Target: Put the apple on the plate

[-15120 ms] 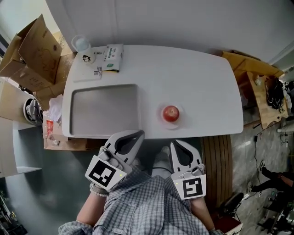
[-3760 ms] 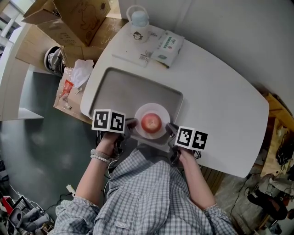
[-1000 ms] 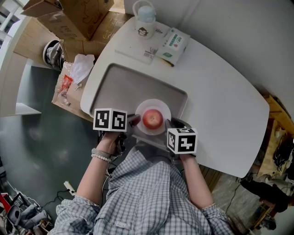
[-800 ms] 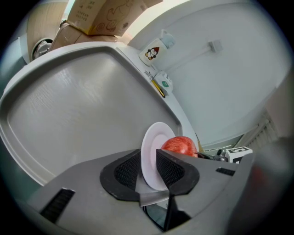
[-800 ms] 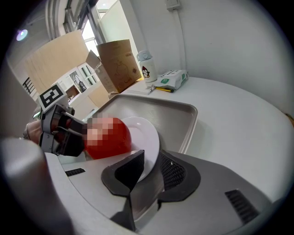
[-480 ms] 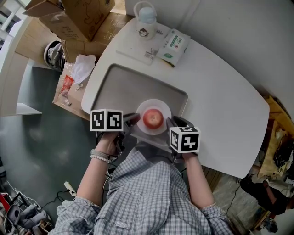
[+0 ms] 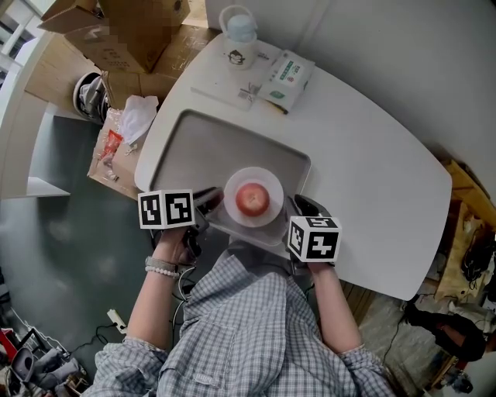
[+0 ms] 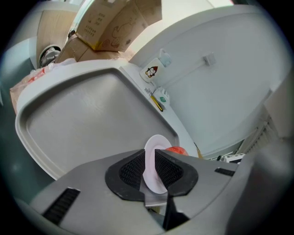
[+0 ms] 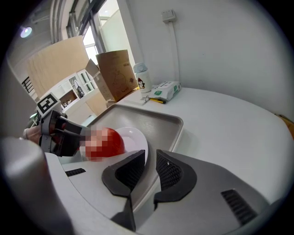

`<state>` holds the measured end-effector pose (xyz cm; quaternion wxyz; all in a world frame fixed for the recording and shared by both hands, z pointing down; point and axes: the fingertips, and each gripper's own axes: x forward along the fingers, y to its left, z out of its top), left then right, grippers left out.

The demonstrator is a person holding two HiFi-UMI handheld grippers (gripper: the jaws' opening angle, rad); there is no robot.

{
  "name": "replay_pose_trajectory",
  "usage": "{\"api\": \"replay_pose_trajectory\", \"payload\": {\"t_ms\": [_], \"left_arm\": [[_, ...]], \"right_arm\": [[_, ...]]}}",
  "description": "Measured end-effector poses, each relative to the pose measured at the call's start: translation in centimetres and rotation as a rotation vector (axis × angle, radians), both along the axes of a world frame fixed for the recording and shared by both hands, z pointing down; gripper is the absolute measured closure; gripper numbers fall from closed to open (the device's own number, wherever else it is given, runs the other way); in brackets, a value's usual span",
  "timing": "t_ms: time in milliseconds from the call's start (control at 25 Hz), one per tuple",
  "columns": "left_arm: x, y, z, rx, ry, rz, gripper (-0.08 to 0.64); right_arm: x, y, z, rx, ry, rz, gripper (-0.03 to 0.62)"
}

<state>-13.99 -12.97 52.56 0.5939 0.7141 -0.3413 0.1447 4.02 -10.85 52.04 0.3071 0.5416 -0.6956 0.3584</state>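
A red apple [image 7: 252,199] sits on a small white plate [image 7: 268,180], which lies at the near right end of the grey tray [image 7: 194,147]. My left gripper [image 7: 217,200] reaches the plate from the left. In the left gripper view the left gripper [image 8: 150,160] is shut on the plate [image 8: 154,144] at its rim, with the apple [image 8: 177,150] behind. My right gripper [image 7: 297,205] hovers just right of the plate. In the right gripper view the right gripper [image 9: 151,156] has its jaws almost together and holds nothing, beside the plate [image 9: 135,137] and apple [image 9: 115,142].
The tray lies on a white table [image 7: 372,155]. At the table's far end stand a lidded mug [image 7: 236,39] and a tissue pack [image 7: 285,74]. Cardboard boxes [image 7: 132,23] and a plastic bag [image 7: 132,116] sit on the floor at the left.
Fifteen seconds ago plate and apple stood on the table right of the tray; now they are in it. Over the last second my left gripper shifted slightly left and the right barely moved.
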Motion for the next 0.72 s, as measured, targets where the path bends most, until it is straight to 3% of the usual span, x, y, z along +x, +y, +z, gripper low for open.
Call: {"api": "replay_pose_trajectory", "payload": {"t_ms": [160, 400, 720], "left_arm": [[-0.1, -0.4, -1.5, 0.090, -0.014, -0.027, 0.540], [1.1, -0.5, -4.8, 0.230, 0.025, -0.028, 0.551], [3.2, 0.2, -9.3, 0.453, -0.080, 0.049, 0.552]], "right_arm": [[1.1, -0.1, -1.6, 0.076, -0.021, 0.036, 0.542], [2.5, 0.2, -3.9, 0.169, -0.034, 0.054, 0.563], [4.1, 0.9, -8.3, 0.317, -0.073, 0.055, 0.566]]}}
